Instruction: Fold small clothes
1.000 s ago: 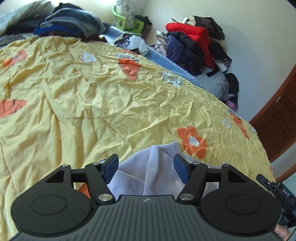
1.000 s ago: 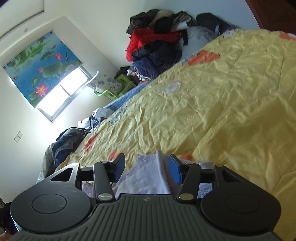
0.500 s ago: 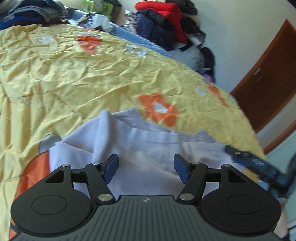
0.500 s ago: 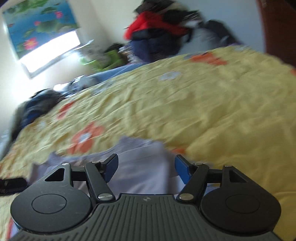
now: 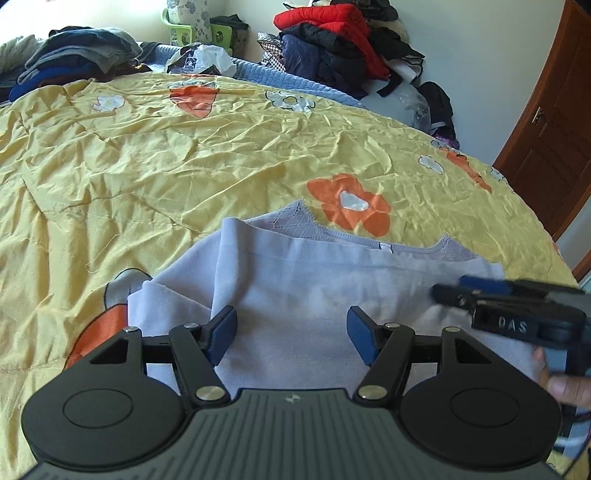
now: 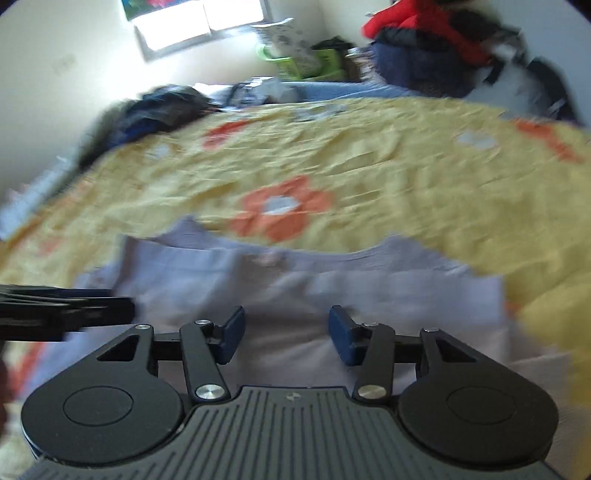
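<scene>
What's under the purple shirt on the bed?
The shirt lies on a yellow quilt with orange flowers. One flower peeks out at its left edge. Whatever else lies beneath is covered.

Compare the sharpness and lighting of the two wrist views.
Left wrist view: sharp, evenly daylit; only the right gripper is smeared. Right wrist view: motion-blurred throughout, yellow quilt and lilac garment soft, window blown out white.

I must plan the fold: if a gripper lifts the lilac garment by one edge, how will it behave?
The garment will probably droop limply: it already lies in soft folds. It looks thin, so likely light. The lace trim at its far edge may snag on a pad.
</scene>
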### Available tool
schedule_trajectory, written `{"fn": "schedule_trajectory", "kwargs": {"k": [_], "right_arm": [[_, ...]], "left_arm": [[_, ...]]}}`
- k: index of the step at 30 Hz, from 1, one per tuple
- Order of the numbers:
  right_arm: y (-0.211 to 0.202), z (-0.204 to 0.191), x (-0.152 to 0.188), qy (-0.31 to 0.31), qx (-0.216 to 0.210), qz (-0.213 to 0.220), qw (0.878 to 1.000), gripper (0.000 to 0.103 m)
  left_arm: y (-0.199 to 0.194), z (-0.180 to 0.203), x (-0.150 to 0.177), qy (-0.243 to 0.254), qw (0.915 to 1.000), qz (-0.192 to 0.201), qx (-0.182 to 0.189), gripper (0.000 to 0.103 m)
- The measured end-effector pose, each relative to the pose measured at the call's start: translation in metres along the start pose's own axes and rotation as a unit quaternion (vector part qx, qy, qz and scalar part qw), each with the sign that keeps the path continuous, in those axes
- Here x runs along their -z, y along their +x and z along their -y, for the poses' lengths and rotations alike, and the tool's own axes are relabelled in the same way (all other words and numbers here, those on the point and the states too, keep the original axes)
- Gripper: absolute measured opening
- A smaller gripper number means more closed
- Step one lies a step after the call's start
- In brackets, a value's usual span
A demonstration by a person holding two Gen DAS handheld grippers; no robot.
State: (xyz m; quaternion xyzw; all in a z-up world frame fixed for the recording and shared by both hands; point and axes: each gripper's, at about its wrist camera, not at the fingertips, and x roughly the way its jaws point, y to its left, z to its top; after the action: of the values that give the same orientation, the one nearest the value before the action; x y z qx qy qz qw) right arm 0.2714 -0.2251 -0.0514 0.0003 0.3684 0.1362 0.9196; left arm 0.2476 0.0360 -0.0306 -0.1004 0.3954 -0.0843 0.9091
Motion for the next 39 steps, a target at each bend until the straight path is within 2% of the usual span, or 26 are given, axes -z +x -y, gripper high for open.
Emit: {"fn": "schedule_trajectory", "kwargs": {"k": [1,2,4,6,8,11,14,16,18,22,27,30,32,34,39], "right_arm": [[-0.001,0.003,0.002,-0.019,0.038,0.001,0.999,0.055],[-0.003,0.006,0.003,-0.025,0.06,0.004,0.998,0.055],[-0.012,0.011,0.007,-0.017,0.08,0.021,0.996,0.056],[-0.026,0.009,0.012,-0.015,0.091,0.046,0.995,0.061],[-0.042,0.004,0.018,-0.022,0.054,0.064,0.996,0.067],[-0.043,-0.003,0.022,-0.035,0.014,0.042,0.998,0.072],[-0.023,0.001,0.022,-0.021,0.028,0.003,0.999,0.072],[-0.03,0.006,0.024,0.01,0.034,0.018,0.999,0.072],[-0.044,0.004,0.027,0.014,0.033,0.036,0.999,0.074],[-0.072,-0.004,0.04,0.016,0.005,0.05,0.999,0.083],[-0.088,-0.017,0.061,0.009,-0.018,0.038,0.999,0.084],[-0.087,-0.025,0.072,-0.003,-0.02,0.025,0.999,0.085],[-0.084,-0.032,0.082,-0.019,-0.013,0.018,1.0,0.089],[-0.084,-0.036,0.093,-0.033,-0.01,0.022,0.999,0.094],[-0.084,-0.041,0.107,-0.058,-0.003,0.048,0.997,0.099]], "left_arm": [[-0.001,0.001,0.0,0.001,1.0,0.0,-0.003,0.066],[-0.003,0.003,0.0,0.002,1.0,0.002,-0.005,0.066],[-0.005,0.008,0.0,0.011,0.9999,0.009,-0.007,0.066],[-0.004,0.013,0.002,0.025,0.9995,0.01,-0.018,0.066],[-0.002,0.016,0.005,0.031,0.9991,0.009,-0.028,0.066],[-0.002,0.017,0.008,0.035,0.9986,0.014,-0.036,0.066],[-0.004,0.019,0.011,0.039,0.9982,0.016,-0.043,0.069],[-0.006,0.021,0.013,0.044,0.9977,0.02,-0.049,0.07],[-0.008,0.023,0.016,0.053,0.9967,0.022,-0.057,0.073],[-0.011,0.027,0.023,0.066,0.9946,0.026,-0.076,0.075],[-0.016,0.028,0.033,0.073,0.9936,0.028,-0.082,0.077],[-0.019,0.032,0.041,0.088,0.9916,0.031,-0.089,0.079],[-0.021,0.034,0.048,0.099,0.9899,0.037,-0.094,0.08],[-0.024,0.035,0.056,0.111,0.9876,0.045,-0.101,0.084],[-0.026,0.035,0.07,0.118,0.9847,0.069,-0.108,0.086]]}}
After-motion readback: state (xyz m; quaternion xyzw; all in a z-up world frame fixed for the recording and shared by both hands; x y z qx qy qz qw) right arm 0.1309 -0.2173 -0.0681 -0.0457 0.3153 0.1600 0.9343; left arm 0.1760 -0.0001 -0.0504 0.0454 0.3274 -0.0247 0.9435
